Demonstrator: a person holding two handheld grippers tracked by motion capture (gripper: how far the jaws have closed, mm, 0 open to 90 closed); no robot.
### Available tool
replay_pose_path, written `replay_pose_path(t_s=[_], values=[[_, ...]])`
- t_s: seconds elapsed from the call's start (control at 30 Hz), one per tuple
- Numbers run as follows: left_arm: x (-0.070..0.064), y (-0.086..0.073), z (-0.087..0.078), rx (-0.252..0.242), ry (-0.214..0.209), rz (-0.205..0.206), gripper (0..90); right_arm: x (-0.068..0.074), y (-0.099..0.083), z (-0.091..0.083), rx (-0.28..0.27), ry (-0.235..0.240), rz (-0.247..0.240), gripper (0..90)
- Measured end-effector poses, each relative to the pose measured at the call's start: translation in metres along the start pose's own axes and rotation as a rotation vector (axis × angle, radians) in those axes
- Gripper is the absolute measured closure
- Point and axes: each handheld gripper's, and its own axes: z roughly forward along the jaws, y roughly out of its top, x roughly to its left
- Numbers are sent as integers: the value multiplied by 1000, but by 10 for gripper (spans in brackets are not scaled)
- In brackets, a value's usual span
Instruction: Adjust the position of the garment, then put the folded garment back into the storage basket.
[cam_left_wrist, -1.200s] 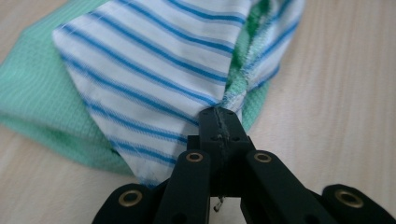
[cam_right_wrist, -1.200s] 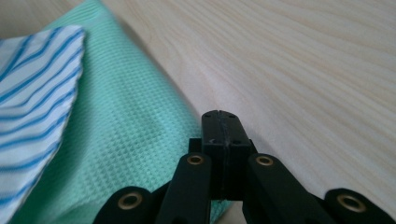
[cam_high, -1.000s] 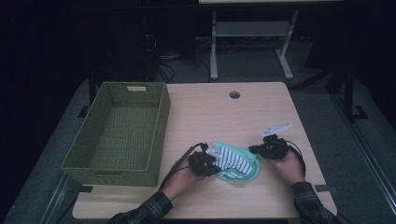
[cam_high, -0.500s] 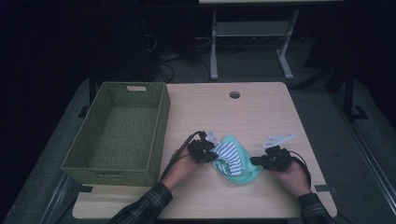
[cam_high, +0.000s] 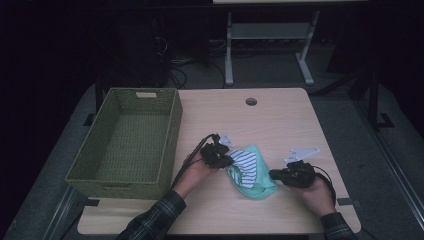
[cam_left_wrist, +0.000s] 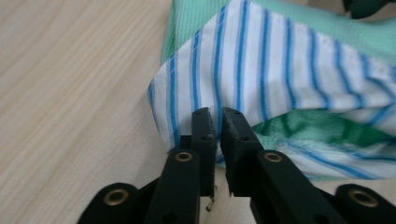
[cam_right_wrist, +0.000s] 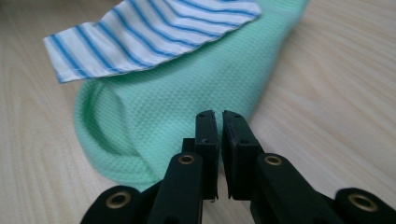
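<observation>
High view: the cloth (cam_high: 250, 172), mint green with a blue-striped white layer on top, lies bunched on the desk (cam_high: 280, 120) near the front edge, between my two hands. My left gripper (cam_high: 226, 160) sits at its left edge, touching the striped part. My right gripper (cam_high: 276, 174) points at the green end from the right, very close to it. The basket (cam_high: 127, 140) stands to the left; I judge it the likely destination, which is why the cloth is being gathered small beside it.

Left gripper view: jaws nearly pressed together, with the striped fabric (cam_left_wrist: 261, 70) right at their tips. A fold seems caught between them, pinched at a raised edge so the layer lifts clear of the desk; the contact itself is partly hidden.

Right gripper view: jaws drawn close with a thin slit between them, nothing visibly in it. They rest just in front of the green roll (cam_right_wrist: 187, 107), low to the desk, I judge to steady or tuck that end.
</observation>
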Motion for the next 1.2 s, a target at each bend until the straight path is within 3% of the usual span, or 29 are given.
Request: replay_pose_path(t_s=[0.1, 0.27, 0.4, 0.53, 0.7, 0.97, 1.2], values=[[-2, 4, -9, -12, -11, 10, 748, -4, -3, -4, -12, -33, 16, 734], [-7, 11, -19, -25, -39, 30, 606, -15, -12, -11, -43, -106, 51, 476], [-13, 18, -17, -9, -78, 42, 482, -25, -20, -14, -42, -149, 100, 359], [-19, 23, -13, 8, -111, 51, 420, -36, -26, -12, -28, -171, 137, 280], [-24, 24, -4, 26, -123, 58, 340, -41, -28, -10, -16, -200, 147, 228], [-31, 18, 11, 95, -145, 102, 210, -38, -28, -5, -21, -228, 111, 185], [-38, 12, 24, 157, -129, 144, 159, -38, -28, -5, -21, -233, 105, 184]])
